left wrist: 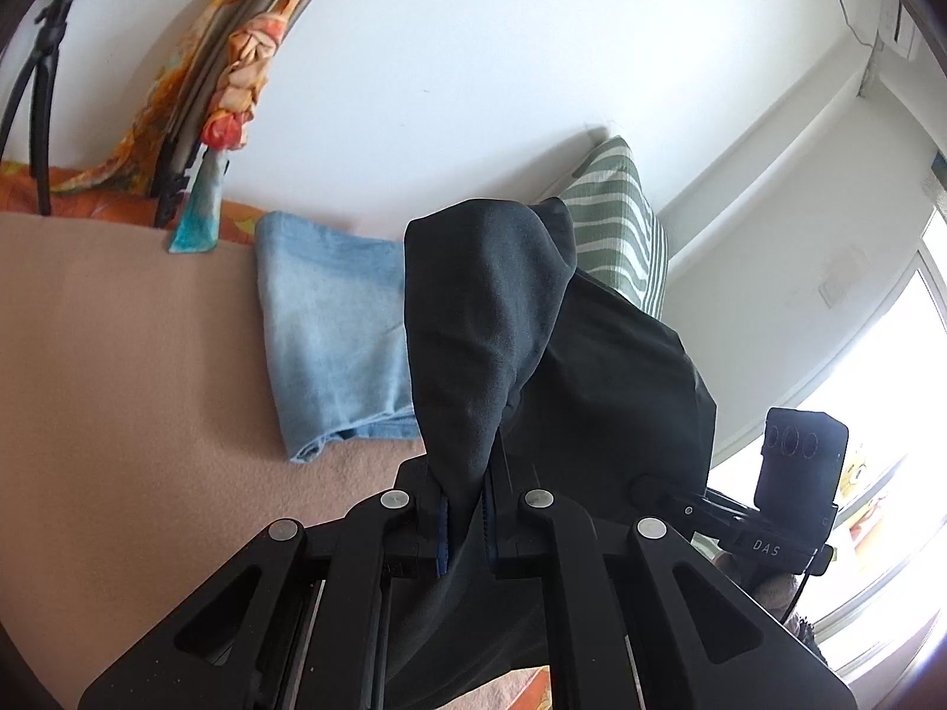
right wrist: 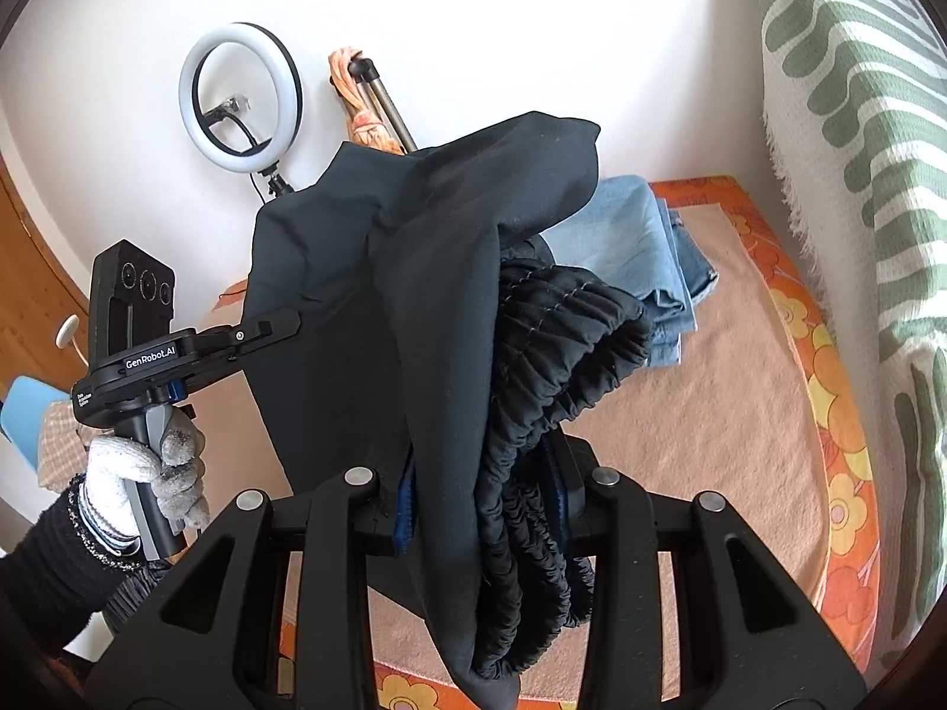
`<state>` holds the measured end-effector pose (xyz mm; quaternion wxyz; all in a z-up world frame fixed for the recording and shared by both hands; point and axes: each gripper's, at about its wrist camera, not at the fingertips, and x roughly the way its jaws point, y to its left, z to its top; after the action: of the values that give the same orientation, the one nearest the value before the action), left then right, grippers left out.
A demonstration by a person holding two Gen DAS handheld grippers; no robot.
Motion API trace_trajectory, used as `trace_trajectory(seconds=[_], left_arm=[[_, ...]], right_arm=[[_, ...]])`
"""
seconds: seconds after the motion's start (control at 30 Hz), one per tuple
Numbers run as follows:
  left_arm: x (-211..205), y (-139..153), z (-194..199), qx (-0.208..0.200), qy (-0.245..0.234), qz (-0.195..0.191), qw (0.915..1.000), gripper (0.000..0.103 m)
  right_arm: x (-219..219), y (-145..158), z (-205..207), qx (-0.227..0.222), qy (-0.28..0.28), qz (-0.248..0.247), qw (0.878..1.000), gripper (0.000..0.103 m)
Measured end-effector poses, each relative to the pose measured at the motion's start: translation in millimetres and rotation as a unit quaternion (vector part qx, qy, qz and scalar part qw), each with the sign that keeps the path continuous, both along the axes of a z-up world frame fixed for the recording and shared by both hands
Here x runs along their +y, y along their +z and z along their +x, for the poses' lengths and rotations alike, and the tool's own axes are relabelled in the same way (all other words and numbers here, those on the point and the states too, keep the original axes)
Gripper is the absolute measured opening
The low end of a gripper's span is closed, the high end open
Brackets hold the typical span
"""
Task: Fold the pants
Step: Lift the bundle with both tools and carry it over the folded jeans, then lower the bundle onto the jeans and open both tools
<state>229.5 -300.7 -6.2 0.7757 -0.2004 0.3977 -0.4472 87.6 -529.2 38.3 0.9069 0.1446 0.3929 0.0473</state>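
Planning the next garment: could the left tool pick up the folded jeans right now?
Probably not: the left tool is shut on the black pants, which hang between it and the jeans.

Close on the left gripper [left wrist: 464, 523]: matte black linkage arms, each capped with a round silver screw head, and blue ribbed pads lining the fingers [left wrist: 441, 538]. The right gripper [right wrist: 479, 509] is built the same, with black arms, silver screws and blue pad edges. To the left of the right gripper, the other handset shows its black camera block [right wrist: 131, 290] with three round lenses, white "GenRobot.AI" lettering below them, and a grey-and-black handle. Around that handle is a hand [right wrist: 145, 473] in a white knit glove, greyed at the fingertips, above a beaded bracelet [right wrist: 97, 532] and a black ribbed sleeve [right wrist: 47, 580].
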Motion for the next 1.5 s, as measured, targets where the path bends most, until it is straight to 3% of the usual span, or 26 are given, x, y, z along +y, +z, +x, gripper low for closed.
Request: trace_trajectory(seconds=[0.37, 0.6, 1.13, 1.5], left_arm=[[-25, 33, 50, -0.04, 0.021, 0.008, 0.999, 0.006], [-38, 22, 91, -0.029, 0.04, 0.014, 0.9987, 0.006], [-77, -38, 165, -0.005, 0.061, 0.062, 0.9962, 0.006], [-99, -56, 183, -0.029, 0.059, 0.136, 0.9886, 0.009]], right_arm=[[-21, 39, 67, -0.028, 0.0, -0.039, 0.999, 0.035], [-37, 37, 124, -0.02, 0.013, -0.049, 0.999, 0.035], [-75, -31, 234, 0.034, 0.028, -0.061, 0.997, 0.035], [-99, -68, 255, 0.068, -0.006, -0.059, 0.996, 0.04]])
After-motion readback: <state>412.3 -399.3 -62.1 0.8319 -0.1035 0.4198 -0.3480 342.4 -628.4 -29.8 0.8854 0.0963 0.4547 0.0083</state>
